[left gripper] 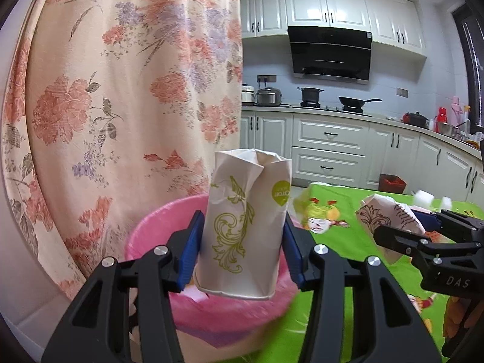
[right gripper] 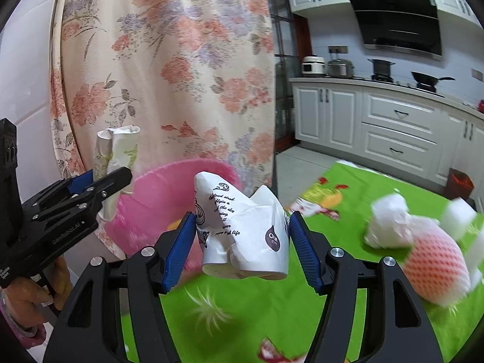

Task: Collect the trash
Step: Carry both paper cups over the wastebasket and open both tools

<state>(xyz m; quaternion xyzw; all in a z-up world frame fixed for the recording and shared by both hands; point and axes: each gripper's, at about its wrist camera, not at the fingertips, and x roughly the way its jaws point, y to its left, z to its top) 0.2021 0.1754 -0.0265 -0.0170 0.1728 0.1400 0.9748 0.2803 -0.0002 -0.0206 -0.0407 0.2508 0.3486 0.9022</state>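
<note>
The left gripper point(left gripper: 242, 239) holds a crumpled paper cup with green scrollwork point(left gripper: 245, 227) upright between its blue-padded jaws, clamped on both sides. A lime-green round badge near the cup's rim carries white lettering turned sideways; it is too small to read with confidence. The cup hangs above the pink-lined trash bin point(left gripper: 157, 230), which stands beside the floral curtain point(left gripper: 121, 90) at the edge of the worktop point(left gripper: 348, 242), covered in a bright green cartoon-print cloth.

The right gripper point(right gripper: 242, 236) has its jaws closed against a second crushed paper cup point(right gripper: 242, 236), white with dark purple print. A cursive text runs down its side, of which "of the sky" and "life" can be made out, and a dark drop-shaped logo reads "CKR" or similar. This cup is held just above the green cloth, near the bin's rim point(right gripper: 181, 169).

In the right wrist view the body of the left gripper shows the maker's name "GenRobot.AI"; in the left wrist view the right gripper's body shows "DAS".

On the worktop to the right lie a wad of white tissue point(right gripper: 390, 227), a pink foam fruit net point(right gripper: 435, 263) and white foam blocks point(right gripper: 458, 214), all blurred.
</note>
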